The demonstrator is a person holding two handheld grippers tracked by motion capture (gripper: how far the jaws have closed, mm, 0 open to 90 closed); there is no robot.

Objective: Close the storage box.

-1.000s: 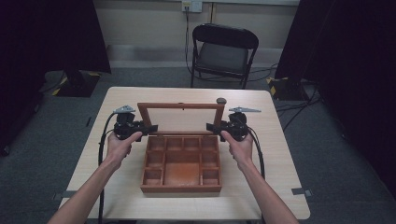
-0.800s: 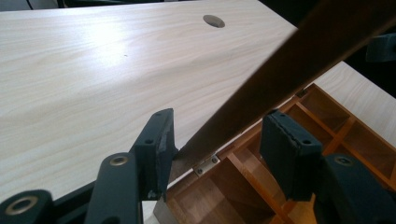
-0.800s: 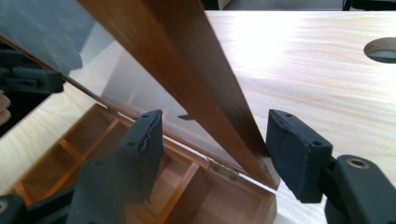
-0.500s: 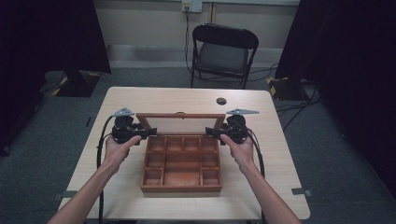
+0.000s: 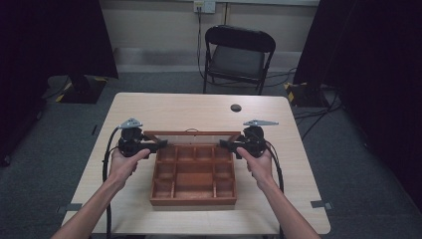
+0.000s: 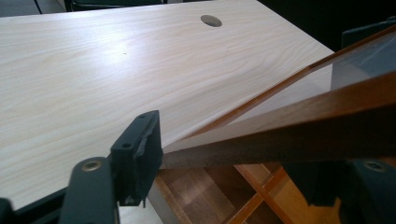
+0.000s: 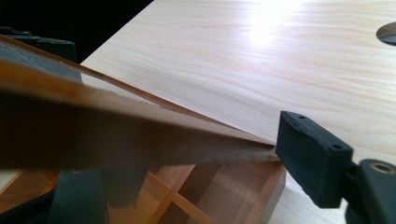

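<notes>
While the box (image 5: 193, 177) is sitting at the table's (image 5: 199, 107) near edge, its lid (image 5: 191, 133) is leaning low over the far side. Both grippers, left (image 5: 160, 145) and right (image 5: 225, 144), are flanking the lid's ends, jaws just opening, partly parted around the frame.

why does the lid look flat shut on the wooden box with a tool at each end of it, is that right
Not quite. The lid is not flat shut: the high view shows it partly raised, tilted above the back of the wooden box, whose compartments lie open to the camera. The rest holds: the left tool and the right tool stand at its two ends.
</notes>
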